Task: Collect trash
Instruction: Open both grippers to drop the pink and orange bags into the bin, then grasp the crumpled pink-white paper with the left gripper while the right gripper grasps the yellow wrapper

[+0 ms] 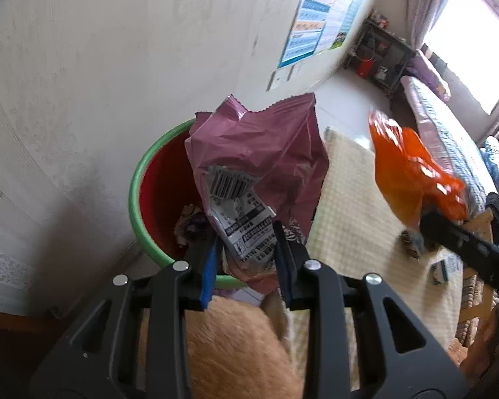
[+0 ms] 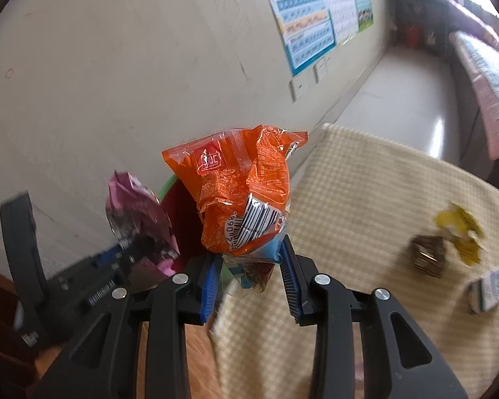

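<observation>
A: Left gripper (image 1: 246,232) clamps the pink wrapper (image 1: 259,153) over the red bin (image 1: 156,179), at twelve o'clock. Scraps inside the bin show only from here.

B: Right gripper (image 2: 249,256) pinches the orange wrapper (image 2: 243,193). My view adds a yellow wrapper (image 2: 462,229) and a carton (image 2: 492,286) on the tablecloth (image 2: 349,199), three o'clock, blurred. The bin is mostly hidden.

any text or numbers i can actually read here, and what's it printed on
"890": digits beside the barcode on the orange wrapper held in the right gripper; its red logo and fine print are unreadable.
Pink wrapper in the left gripper: barcode and label print, too blurred to read.
Wall poster: too small.
Small carton: blurred.
</observation>
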Tool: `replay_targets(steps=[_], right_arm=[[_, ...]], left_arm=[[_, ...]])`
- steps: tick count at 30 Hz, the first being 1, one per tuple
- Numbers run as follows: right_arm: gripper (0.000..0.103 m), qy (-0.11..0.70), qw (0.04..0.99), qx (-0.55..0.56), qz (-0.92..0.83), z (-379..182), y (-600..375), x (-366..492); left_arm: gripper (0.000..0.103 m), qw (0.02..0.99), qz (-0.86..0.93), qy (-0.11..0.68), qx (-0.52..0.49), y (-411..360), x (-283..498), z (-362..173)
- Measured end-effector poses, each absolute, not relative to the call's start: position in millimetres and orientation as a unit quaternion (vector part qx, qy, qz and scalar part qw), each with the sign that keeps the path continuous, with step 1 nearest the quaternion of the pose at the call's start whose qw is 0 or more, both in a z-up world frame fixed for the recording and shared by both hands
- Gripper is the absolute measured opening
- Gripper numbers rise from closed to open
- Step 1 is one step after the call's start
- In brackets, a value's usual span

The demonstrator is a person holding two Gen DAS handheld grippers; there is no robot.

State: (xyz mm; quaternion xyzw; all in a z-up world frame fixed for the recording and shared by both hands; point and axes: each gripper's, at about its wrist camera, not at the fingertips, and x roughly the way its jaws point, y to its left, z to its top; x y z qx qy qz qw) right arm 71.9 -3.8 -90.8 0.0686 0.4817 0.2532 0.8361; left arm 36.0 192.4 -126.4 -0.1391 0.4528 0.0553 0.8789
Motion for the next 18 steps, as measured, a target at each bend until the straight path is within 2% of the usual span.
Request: replay_targets(steps=[3,5,7,8,9,18], right_arm=[[0.034,0.498,0.821,0.078,0.267,-96.3,17.3,91.3],[0.035,0.507,0.811,0.080,0.281,-98.8,31.8,100.1],[0.041,0.516,0.799,0.088,0.297,-101.7,43.2,106.6],[0.045,0.518,0.796,0.091,0.300,-102.3,45.6,107.5],[0.049,0.516,0.796,0.097,0.300,-102.1,46.3,107.3],[0.052,0.510,0.805,0.118,0.279,-102.7,-11.5,74.3]], left_arm=[[0.030,0.874,0.063,0.460,-0.144,203.7,48.1,-133.3],[0.034,0.871,0.075,0.462,-0.148,209.6,55.1,-135.8],[0.050,0.868,0.091,0.465,-0.150,217.6,55.7,-141.1],[0.052,0.865,0.095,0.469,-0.151,220.1,57.0,-144.2],[0.052,0.863,0.097,0.471,-0.151,221.2,57.1,-146.0],[0.052,0.862,0.077,0.478,-0.147,204.8,46.0,-148.1]])
